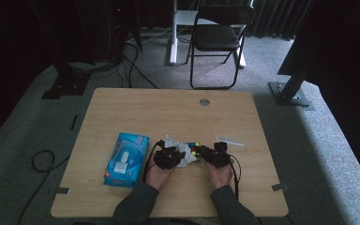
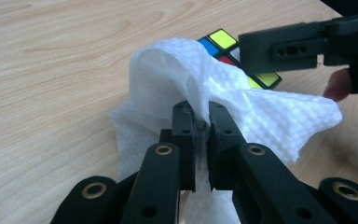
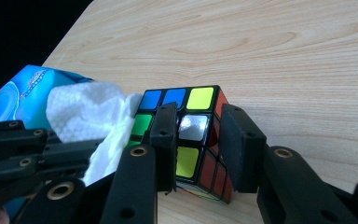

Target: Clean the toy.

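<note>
- My left claw [image 2: 200, 126] sat low centre in the left gripper view, jaws pressed together and pinching a fold of the white wipe [image 2: 242, 107].
- The wipe billowed up above those jaws and draped over the near edge of the puzzle cube [image 2: 223, 39], which lay toward the upper right of that frame.
- In the right gripper view my right claw [image 3: 198, 135] clamped the cube [image 3: 191, 126] from two sides; the cube sat mid-frame, tilted, its lower edge near the worktop [image 3: 284, 56].
- There the wipe [image 3: 86, 112] touched the cube's left side, with the blue wipe pack [image 3: 18, 93] behind it at the left edge.
- In the high view both claws met just below frame centre, left [image 1: 168, 157] and right [image 1: 214, 155], with the cube [image 1: 194, 149] between them.
- The pack [image 1: 126, 159] lay flat to the left of my hands.
</note>
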Available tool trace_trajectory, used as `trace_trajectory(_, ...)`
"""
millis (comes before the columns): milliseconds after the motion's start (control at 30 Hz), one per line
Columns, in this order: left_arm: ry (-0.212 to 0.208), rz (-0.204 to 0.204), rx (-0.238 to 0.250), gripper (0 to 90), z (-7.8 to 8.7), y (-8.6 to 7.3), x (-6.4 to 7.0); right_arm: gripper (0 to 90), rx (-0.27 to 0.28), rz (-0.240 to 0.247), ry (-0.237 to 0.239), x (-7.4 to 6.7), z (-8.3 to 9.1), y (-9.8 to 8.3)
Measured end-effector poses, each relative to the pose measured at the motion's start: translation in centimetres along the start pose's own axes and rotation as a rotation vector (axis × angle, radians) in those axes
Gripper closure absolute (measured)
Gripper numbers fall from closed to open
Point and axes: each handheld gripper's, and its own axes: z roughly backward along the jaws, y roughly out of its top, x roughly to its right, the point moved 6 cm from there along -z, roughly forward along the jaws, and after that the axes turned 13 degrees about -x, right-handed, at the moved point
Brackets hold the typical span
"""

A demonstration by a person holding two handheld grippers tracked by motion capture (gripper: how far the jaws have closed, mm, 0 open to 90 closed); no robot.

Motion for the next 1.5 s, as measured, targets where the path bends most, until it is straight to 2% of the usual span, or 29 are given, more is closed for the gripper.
trace_trajectory(100, 0.014, -0.006, -0.023, 83.3, -0.2, -0.4, 0.1, 67.8, 0.0, -0.001, 0.0, 0.0, 0.0, 0.0)
trace_trajectory(333, 0.026, -0.001, -0.041, 83.3, -0.9, -0.7, 0.0, 67.9, 0.0, -0.002, 0.0, 0.0, 0.0, 0.0)
trace_trajectory(533, 0.041, 0.002, -0.073, 83.4, -1.9, -1.1, -0.2, 67.9, 0.001, -0.002, 0.0, 0.0, 0.0, 0.0)
trace_trajectory(567, 0.055, -0.008, -0.091, 83.4, -2.4, -1.3, -0.2, 67.9, 0.002, -0.001, 0.0, 0.0, 0.0, 0.0)
trace_trajectory(667, 0.064, -0.013, -0.106, 83.4, -2.8, -1.5, -0.3, 68.0, 0.002, 0.0, -0.001, 0.0, 0.0, 0.0)
trace_trajectory(767, 0.085, -0.025, -0.107, 83.5, -3.0, -1.5, -0.2, 68.0, 0.003, -0.002, 0.0, 0.0, 0.0, 0.0)
trace_trajectory(1000, 0.09, -0.029, -0.103, 83.3, -3.0, -1.6, -0.2, 67.9, 0.003, -0.003, -0.001, 0.0, 0.0, 0.0)
trace_trajectory(1233, 0.112, -0.048, -0.109, 82.5, -2.9, -1.6, -0.2, 67.9, 0.005, -0.005, 0.001, 0.0, 0.0, 0.0)
trace_trajectory(1500, 0.12, -0.025, -0.103, 82.3, -2.6, -1.9, -0.8, 67.7, -0.008, -0.003, -0.002, 0.0, 0.1, 0.0)
